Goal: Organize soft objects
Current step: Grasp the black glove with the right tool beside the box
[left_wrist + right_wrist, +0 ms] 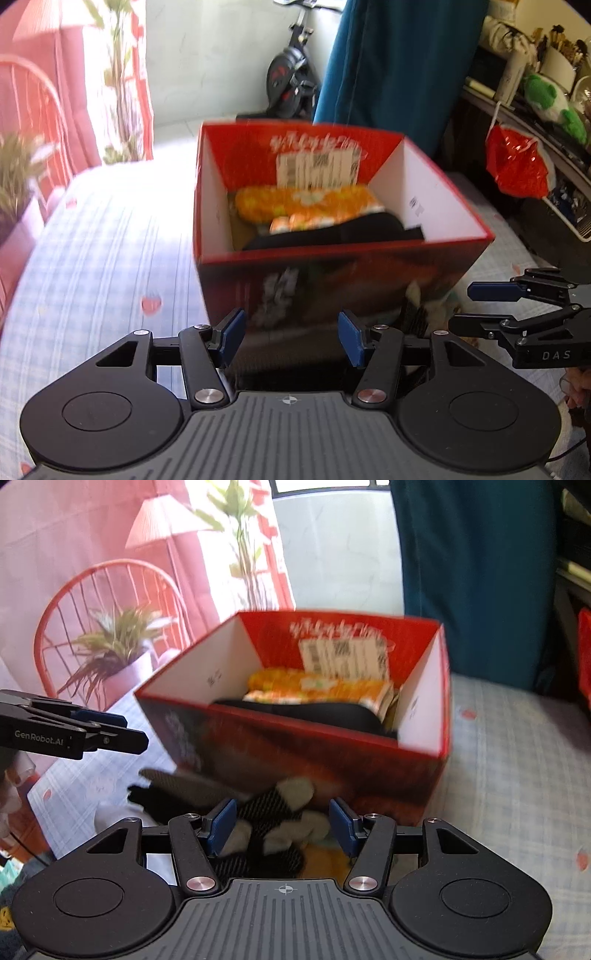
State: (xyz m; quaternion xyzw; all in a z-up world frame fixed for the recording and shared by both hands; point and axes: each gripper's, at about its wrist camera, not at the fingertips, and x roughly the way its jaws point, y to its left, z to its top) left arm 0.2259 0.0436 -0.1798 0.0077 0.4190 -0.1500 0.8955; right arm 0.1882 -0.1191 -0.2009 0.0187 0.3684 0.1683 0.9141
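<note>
The red cardboard box (332, 273) stands open-topped on the checked cloth of the worktop (103, 258), its inner walls white and its far wall red with a white shipping label (317, 168); inside lie an orange-and-white fluffy piece (306, 201) against the far wall, a smaller orange patterned roll (306, 221) just in front of it, and a black soft item (343, 230) nearest the front wall, all below the rim; bare cardboard floor shows in the box's left part; outside, against the box's front wall, a loose heap of dark grey ribbed socks with pale toes (273, 812) lies on the worktop, with something orange (328, 864) partly under it; the heap is blurred, so the count of socks cannot be told; the right gripper (282, 825) hangs over this heap with its jaws about half apart, a sock between the blue pads (221, 825) though a press on it is not evident; the left gripper (291, 339) faces the box's front wall, jaws about half apart with nothing between them; the cloth is bare to the left of the box as far as the worktop's left edge, where a potted plant (118, 653) stands, and bare again to the right of the box; a red plastic bag (517, 162) hangs beyond the right edge
</note>
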